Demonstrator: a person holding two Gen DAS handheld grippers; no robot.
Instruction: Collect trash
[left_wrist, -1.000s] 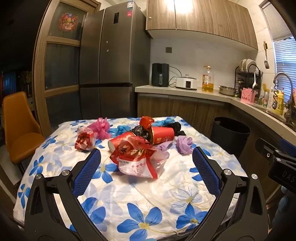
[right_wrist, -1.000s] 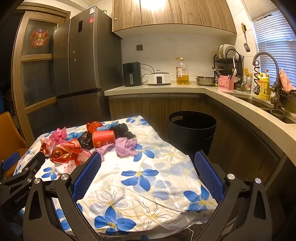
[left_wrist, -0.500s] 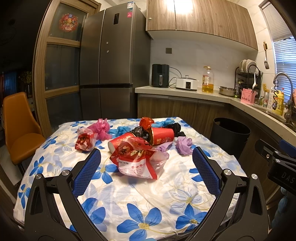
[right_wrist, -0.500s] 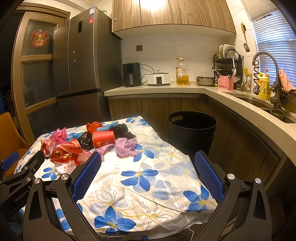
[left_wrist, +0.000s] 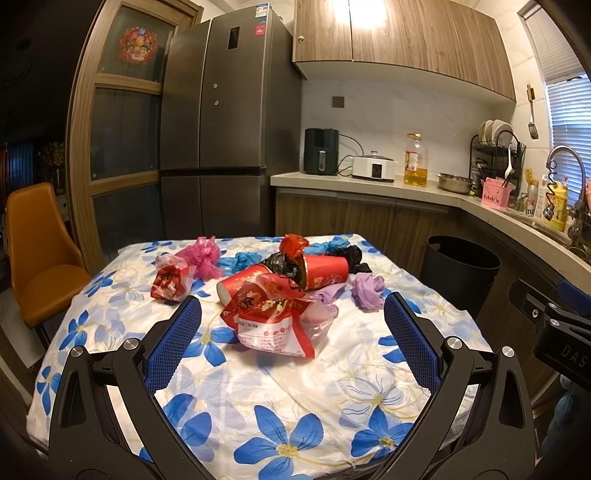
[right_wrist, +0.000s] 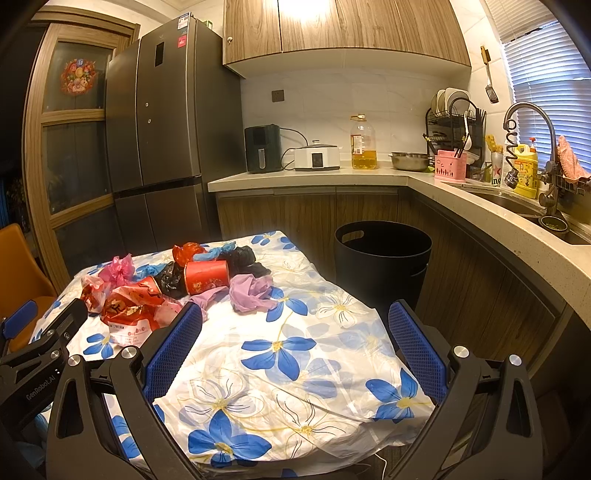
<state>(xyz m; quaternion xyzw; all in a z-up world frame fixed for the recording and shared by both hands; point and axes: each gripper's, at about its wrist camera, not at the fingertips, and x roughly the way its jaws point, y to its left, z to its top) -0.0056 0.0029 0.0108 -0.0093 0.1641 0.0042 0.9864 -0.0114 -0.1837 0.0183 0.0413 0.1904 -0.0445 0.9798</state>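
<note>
A heap of trash lies on the flowered tablecloth (left_wrist: 280, 398): a red-and-white snack bag (left_wrist: 273, 321), a red paper cup (left_wrist: 325, 271), a second red cup (left_wrist: 236, 288), pink (left_wrist: 203, 254), black (left_wrist: 280, 266), purple (left_wrist: 365, 291) and blue (left_wrist: 240, 260) crumpled bags. A black trash bin (right_wrist: 382, 254) stands on the floor right of the table. My left gripper (left_wrist: 291, 325) is open and empty, above the near table edge, the snack bag just beyond its fingers. My right gripper (right_wrist: 295, 332) is open and empty over the table's right part, with the purple bag (right_wrist: 249, 295) ahead.
An orange chair (left_wrist: 37, 254) stands left of the table. A fridge (left_wrist: 218, 147) and a counter (right_wrist: 314, 177) with appliances, an oil bottle (right_wrist: 364, 142) and a sink (right_wrist: 524, 206) run along the back and right.
</note>
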